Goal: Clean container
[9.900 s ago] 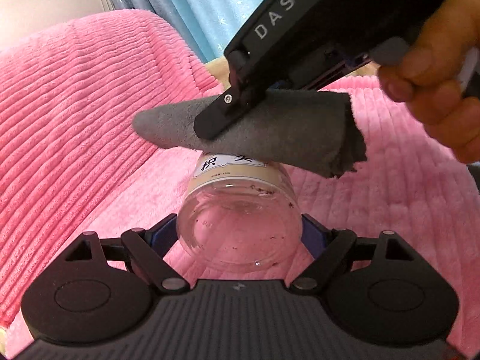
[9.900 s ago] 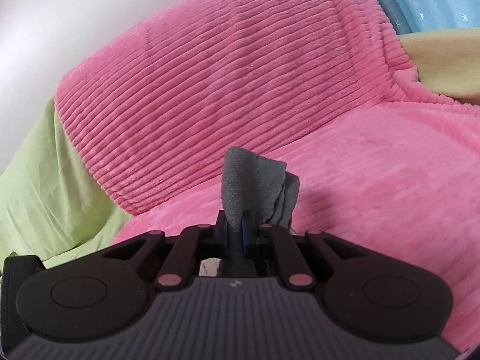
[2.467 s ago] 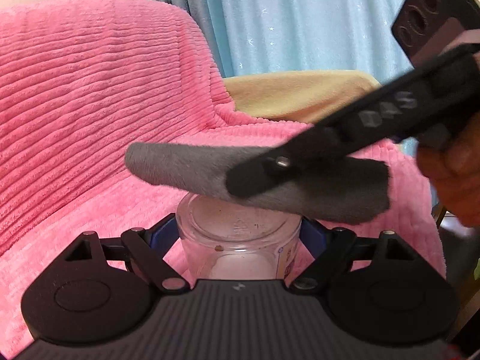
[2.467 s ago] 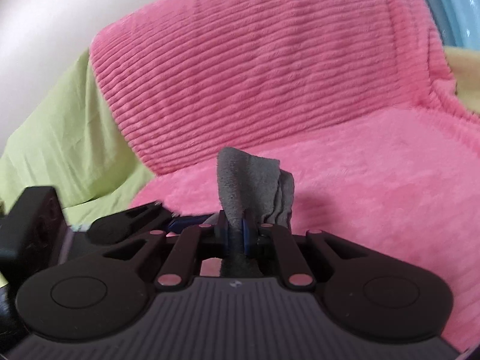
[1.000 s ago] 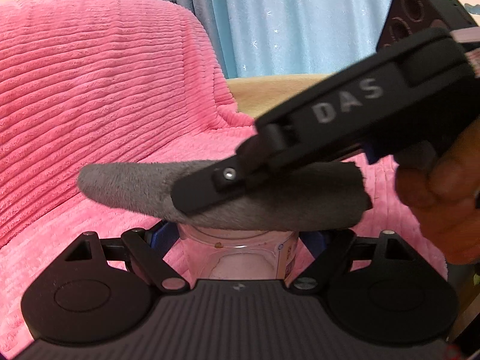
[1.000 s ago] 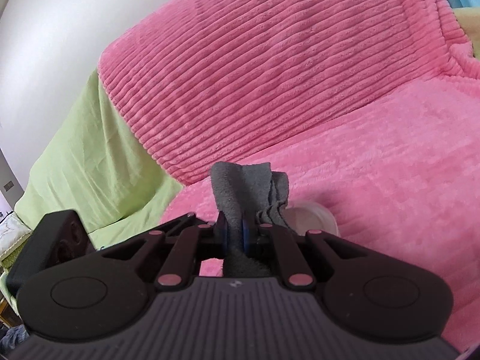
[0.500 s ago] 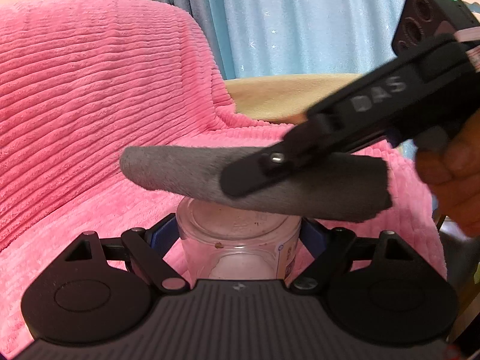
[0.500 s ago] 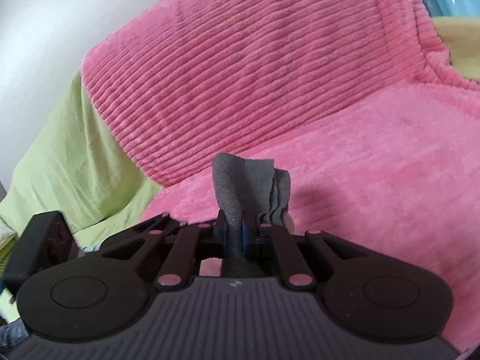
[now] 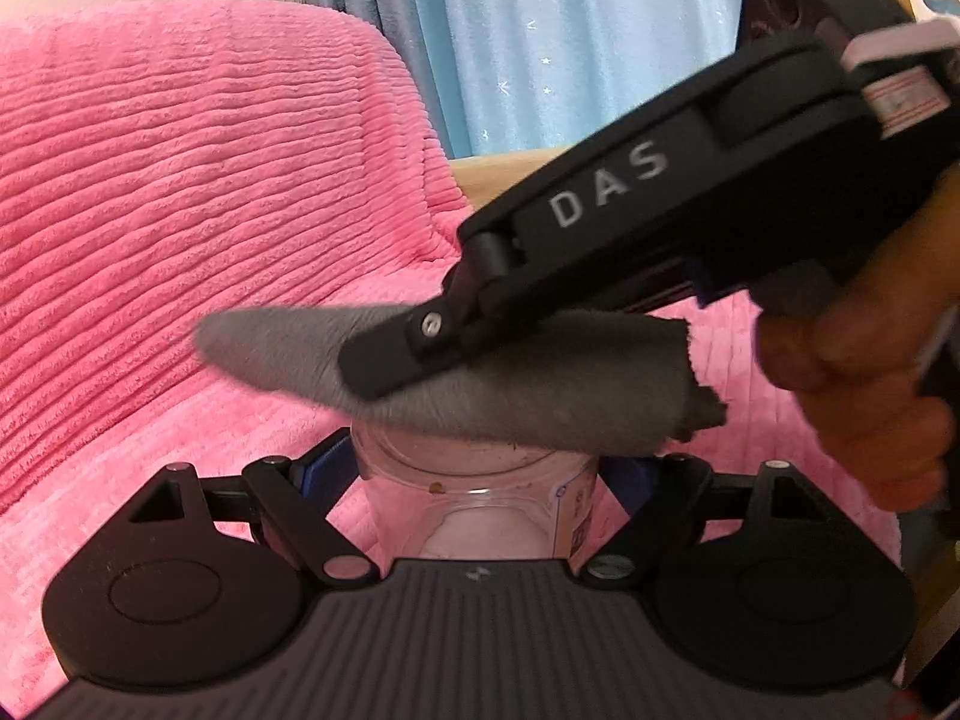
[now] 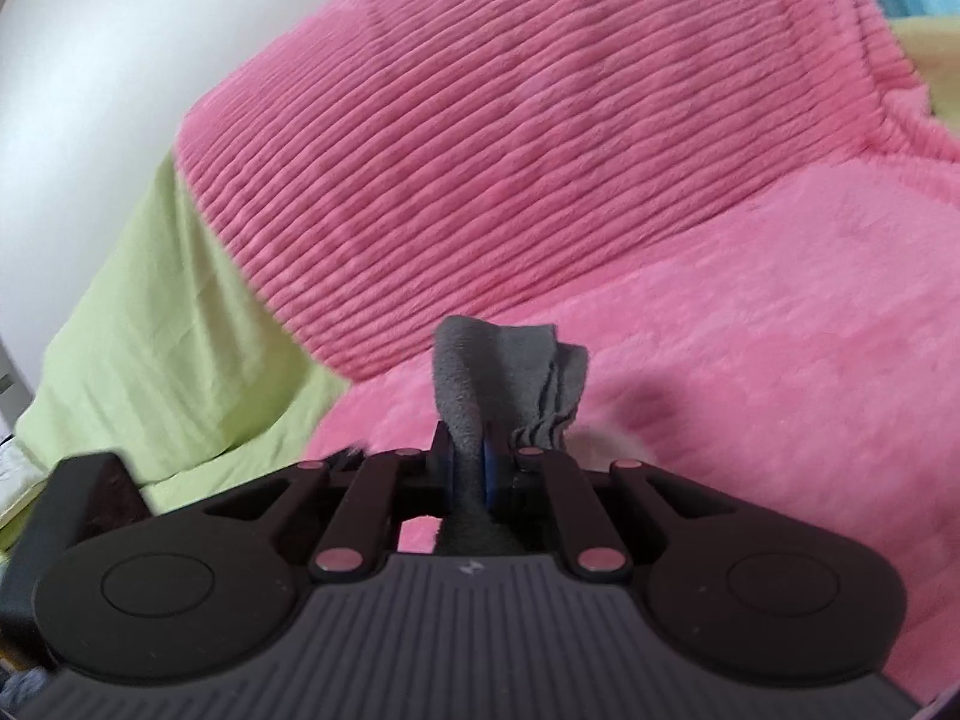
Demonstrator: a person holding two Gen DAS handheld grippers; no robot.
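My left gripper (image 9: 477, 480) is shut on a clear plastic container (image 9: 480, 498) with brown specks on it and a label at its right side. My right gripper (image 10: 468, 462) is shut on a folded grey cloth (image 10: 498, 366). In the left wrist view the right gripper (image 9: 384, 360) reaches in from the upper right and presses the grey cloth (image 9: 510, 384) flat on the container's upper end, hiding its rim. A pale bit of the container (image 10: 606, 447) shows to the right of the cloth in the right wrist view.
A pink ribbed blanket (image 9: 180, 210) covers the sofa seat and back (image 10: 540, 150). A green sheet (image 10: 150, 330) lies at the left. A blue curtain (image 9: 570, 48) hangs behind, with a tan cushion (image 9: 498, 180) below it. The person's hand (image 9: 852, 360) holds the right gripper.
The right gripper has swept the cloth across the container's top, back to the right and lower, after moving left a second ago. The left gripper holds the container still.
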